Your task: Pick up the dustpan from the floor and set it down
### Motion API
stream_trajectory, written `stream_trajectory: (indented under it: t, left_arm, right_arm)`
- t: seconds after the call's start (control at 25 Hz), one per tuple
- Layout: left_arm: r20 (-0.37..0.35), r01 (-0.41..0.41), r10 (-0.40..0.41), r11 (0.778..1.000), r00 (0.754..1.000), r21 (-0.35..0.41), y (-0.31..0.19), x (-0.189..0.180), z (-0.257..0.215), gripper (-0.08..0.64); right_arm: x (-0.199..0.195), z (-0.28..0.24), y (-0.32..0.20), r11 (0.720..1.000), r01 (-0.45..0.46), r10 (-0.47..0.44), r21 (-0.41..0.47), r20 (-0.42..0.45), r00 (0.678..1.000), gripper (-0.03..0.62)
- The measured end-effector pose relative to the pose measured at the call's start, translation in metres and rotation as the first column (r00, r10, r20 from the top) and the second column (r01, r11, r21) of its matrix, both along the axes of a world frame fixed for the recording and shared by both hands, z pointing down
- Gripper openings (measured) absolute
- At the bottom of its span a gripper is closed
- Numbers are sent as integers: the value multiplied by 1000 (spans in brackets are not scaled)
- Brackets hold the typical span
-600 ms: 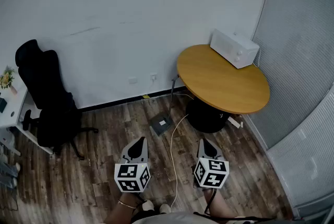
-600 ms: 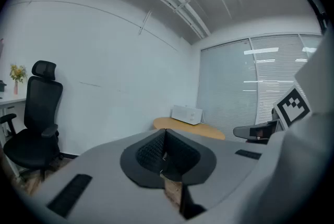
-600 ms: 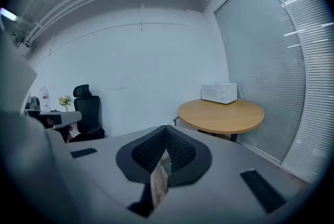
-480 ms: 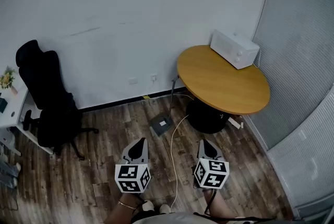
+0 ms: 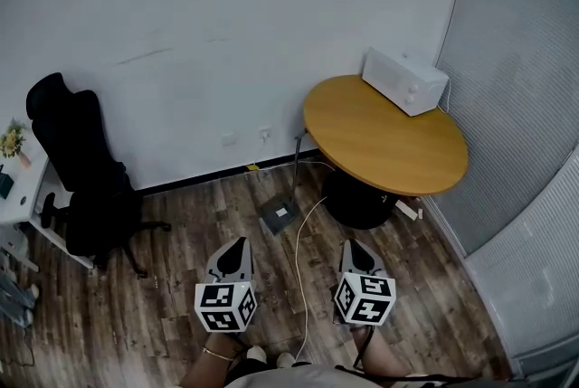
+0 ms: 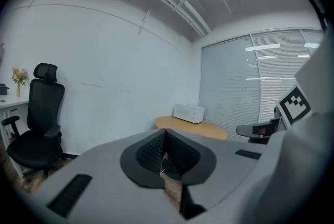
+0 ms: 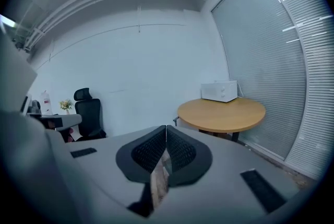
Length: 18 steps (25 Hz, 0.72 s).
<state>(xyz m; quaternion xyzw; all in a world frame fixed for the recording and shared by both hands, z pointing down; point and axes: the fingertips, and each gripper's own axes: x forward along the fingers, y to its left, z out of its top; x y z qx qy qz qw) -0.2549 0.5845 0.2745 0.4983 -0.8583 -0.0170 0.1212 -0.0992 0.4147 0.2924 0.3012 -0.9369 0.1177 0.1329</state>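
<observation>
Left gripper (image 5: 239,243) jaws together, nothing between them; right gripper (image 5: 352,245) the same, pads closed tip to tip and empty. Both are held side by side low in the head view, over the wood floor (image 5: 163,314), pointing to 12 o'clock and slightly down, marker cubes toward the person. Dustpan (image 5: 280,215) sits on the floor at 12 o'clock from the gap between the grippers, well apart from both, untouched. Its handle (image 5: 295,169) stands up toward the wall, near the table (image 5: 380,142) rim; can't tell if they touch. Table is round, at 1 o'clock from the right gripper, with a white box (image 5: 404,81) at its far edge. White cable (image 5: 301,260) runs along the floor between the grippers, ending near the dustpan. Black chair (image 5: 86,178) at 10 o'clock from the left gripper, beside a white desk (image 5: 18,187).
</observation>
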Motion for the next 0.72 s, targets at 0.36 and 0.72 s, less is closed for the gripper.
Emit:
stream_trajectory:
  t: [0.36, 0.72]
  left_arm:
    - [2, -10, 10, 1000, 1000, -18, -16, -5, 10, 17]
    - [-12, -52, 52, 999, 999, 0, -59, -42, 23, 17]
  right_arm:
    - [-1, 17, -16, 999, -12, 12, -46, 1, 1000, 32]
    - [-25, 30, -51, 997, -57, 57, -52, -11, 998, 32]
